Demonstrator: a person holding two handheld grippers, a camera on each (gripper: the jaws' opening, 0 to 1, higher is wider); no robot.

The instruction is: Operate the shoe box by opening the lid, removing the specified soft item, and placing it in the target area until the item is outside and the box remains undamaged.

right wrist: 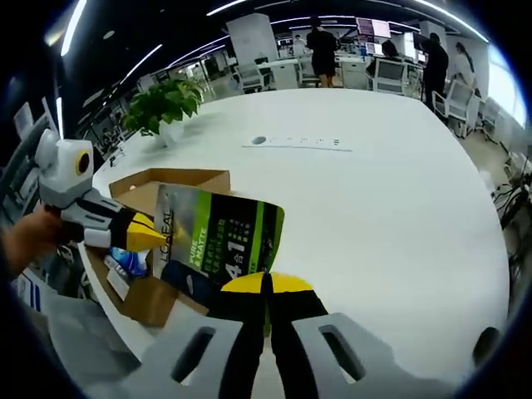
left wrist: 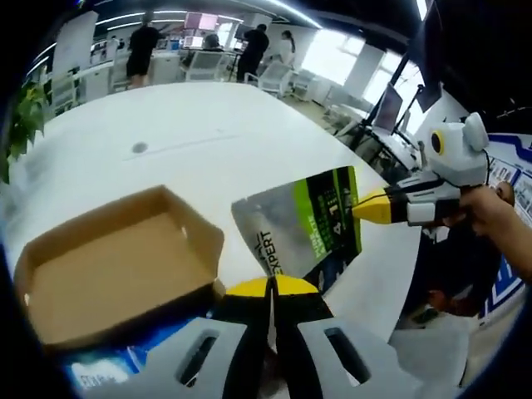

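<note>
The silver-green pouch [left wrist: 307,224] is clamped by the right gripper [left wrist: 370,206] and the left gripper [right wrist: 154,237], jaws closed, above the open box [left wrist: 116,266].

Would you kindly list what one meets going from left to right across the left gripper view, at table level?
Green potted plant → open brown cardboard shoe box → silver and green soft pouch → yellow-tipped right gripper, pinching the pouch's edge → the person's hand holding that gripper.
</note>
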